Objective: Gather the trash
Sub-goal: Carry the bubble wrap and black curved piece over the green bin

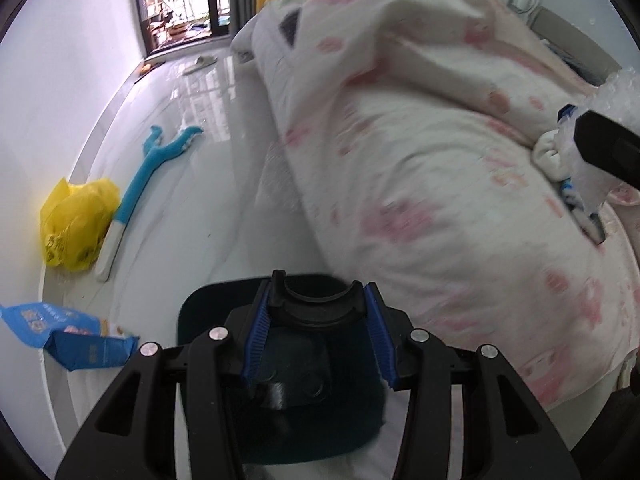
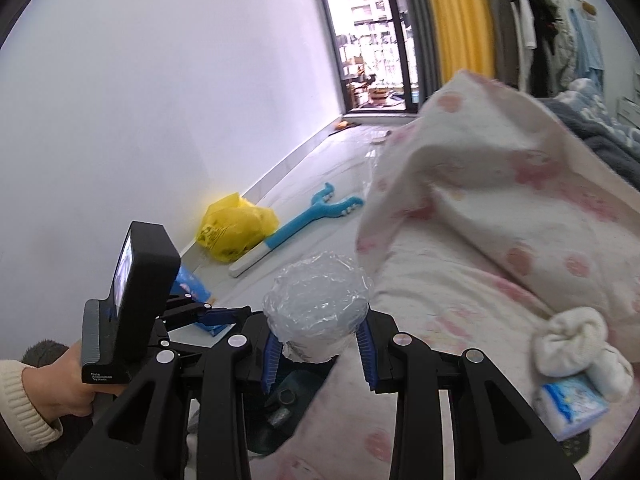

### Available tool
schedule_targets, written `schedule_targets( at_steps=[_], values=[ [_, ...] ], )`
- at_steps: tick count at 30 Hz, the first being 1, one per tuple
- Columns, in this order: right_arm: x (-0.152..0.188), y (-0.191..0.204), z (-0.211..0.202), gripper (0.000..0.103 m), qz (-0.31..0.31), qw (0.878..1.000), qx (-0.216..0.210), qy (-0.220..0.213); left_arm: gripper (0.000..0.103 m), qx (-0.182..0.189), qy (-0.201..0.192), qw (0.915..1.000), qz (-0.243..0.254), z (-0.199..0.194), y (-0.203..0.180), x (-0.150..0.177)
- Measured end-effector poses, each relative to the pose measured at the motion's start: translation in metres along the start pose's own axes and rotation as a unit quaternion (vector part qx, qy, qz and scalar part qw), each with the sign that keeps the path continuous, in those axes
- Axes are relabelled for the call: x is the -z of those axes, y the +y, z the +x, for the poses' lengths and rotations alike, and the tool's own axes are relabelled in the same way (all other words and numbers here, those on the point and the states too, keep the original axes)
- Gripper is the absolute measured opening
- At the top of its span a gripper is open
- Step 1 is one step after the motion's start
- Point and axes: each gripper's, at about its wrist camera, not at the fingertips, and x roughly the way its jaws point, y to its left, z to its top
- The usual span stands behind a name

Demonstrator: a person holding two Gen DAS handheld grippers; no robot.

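Observation:
My right gripper [image 2: 320, 344] is shut on a crumpled ball of clear plastic wrap [image 2: 318, 304], held above the bed's edge and the bin. My left gripper [image 1: 318, 304] is shut on the rim of a dark green trash bin [image 1: 280, 392] that stands on the floor beside the bed; the bin also shows in the right wrist view [image 2: 288, 400], below the wrap. The left gripper's body [image 2: 132, 300] and the hand holding it are at the left of the right wrist view. A blue snack packet [image 1: 72, 336] lies on the floor by the wall.
A bed with a pink-patterned white duvet [image 1: 440, 160] fills the right side. On it lie a rolled white sock [image 2: 576, 340] and a blue tissue pack [image 2: 572, 404]. A yellow plastic bag [image 1: 76, 224] and a blue and white plush toy [image 1: 136, 196] lie along the wall.

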Motion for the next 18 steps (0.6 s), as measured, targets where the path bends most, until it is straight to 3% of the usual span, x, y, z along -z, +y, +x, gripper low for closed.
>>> schedule_targets(
  at_steps=[18],
  values=[
    [0.004, 0.058, 0.079, 0.034, -0.031, 0.996, -0.033, 0.078, 0.051, -0.012, 0.133, 0.9909, -0.015, 0.037, 0.072, 0.055]
  ],
)
